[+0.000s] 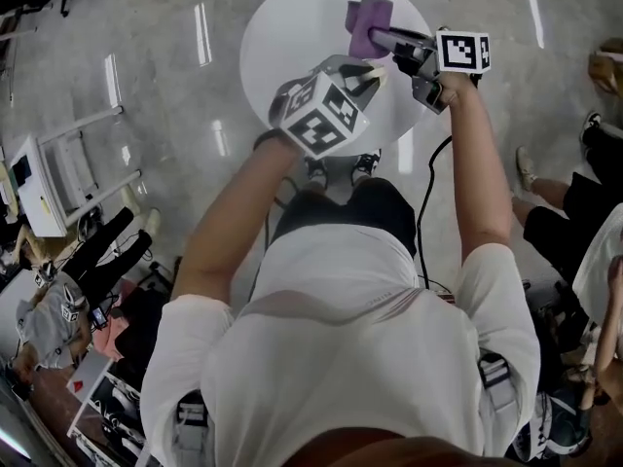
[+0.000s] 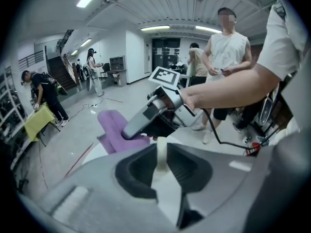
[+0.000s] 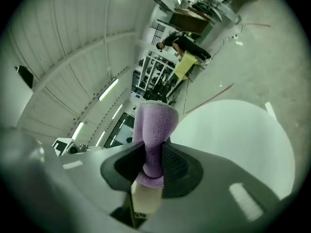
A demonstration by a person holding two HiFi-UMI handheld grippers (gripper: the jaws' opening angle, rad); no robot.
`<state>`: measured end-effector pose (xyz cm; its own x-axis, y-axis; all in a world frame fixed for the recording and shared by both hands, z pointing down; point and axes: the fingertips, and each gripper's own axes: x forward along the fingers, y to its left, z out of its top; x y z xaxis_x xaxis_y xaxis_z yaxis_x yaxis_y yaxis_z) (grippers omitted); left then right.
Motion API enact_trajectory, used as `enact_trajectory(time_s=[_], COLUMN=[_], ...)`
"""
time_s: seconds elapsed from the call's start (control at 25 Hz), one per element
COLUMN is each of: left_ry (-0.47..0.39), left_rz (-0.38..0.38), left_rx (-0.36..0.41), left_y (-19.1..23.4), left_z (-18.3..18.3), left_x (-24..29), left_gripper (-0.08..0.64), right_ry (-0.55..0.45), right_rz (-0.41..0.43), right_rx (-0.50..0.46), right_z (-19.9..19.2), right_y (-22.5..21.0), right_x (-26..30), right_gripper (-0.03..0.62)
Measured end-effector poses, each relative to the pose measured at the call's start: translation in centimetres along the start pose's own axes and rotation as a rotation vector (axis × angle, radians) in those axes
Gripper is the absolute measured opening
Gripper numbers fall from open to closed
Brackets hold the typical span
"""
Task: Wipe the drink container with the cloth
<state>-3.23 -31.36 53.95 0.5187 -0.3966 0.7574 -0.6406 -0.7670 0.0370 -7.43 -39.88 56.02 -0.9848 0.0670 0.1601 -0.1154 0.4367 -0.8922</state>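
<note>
Cloth [image 1: 368,19]: purple, fuzzy terry, folded into a thick strip. We see it over the smooth, round white table [image 1: 292,27], its long axis running out along the jaws, away from the person.
Right gripper [image 3: 151,165]: pinches the cloth's fold.
Drink container [image 2: 161,152]: we see only a thin, smooth cream edge, upright.
Left gripper [image 1: 372,70]: pressed onto that edge.

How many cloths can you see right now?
1: the purple cloth, pinched in the jaws of the right gripper, over the round white table. Another could lie hidden behind the person's arms.
</note>
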Motion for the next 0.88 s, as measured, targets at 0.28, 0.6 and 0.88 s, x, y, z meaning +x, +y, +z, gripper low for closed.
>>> enact_trajectory(time_s=[0.28, 0.6, 0.88], left_ry=[-0.007, -0.007, -0.016], left_rz=[-0.001, 0.004, 0.006], left_rx=[-0.014, -0.027, -0.037], left_y=[-0.5, -0.9, -0.5], left_z=[0.2, 0.5, 0.5], left_x=[0.0, 0.0, -0.4], left_gripper=[0.063, 0.063, 0.064], right_ry=[0.125, 0.251, 0.379], right_rz=[0.161, -0.085, -0.236], right_rx=[0.089, 0.075, -0.129], right_z=[-1.5, -4.7, -6.1], right_y=[-0.4, -6.3, -8.6], right_x=[1.2, 1.8, 3.2], right_gripper=[0.094, 0.094, 0.094])
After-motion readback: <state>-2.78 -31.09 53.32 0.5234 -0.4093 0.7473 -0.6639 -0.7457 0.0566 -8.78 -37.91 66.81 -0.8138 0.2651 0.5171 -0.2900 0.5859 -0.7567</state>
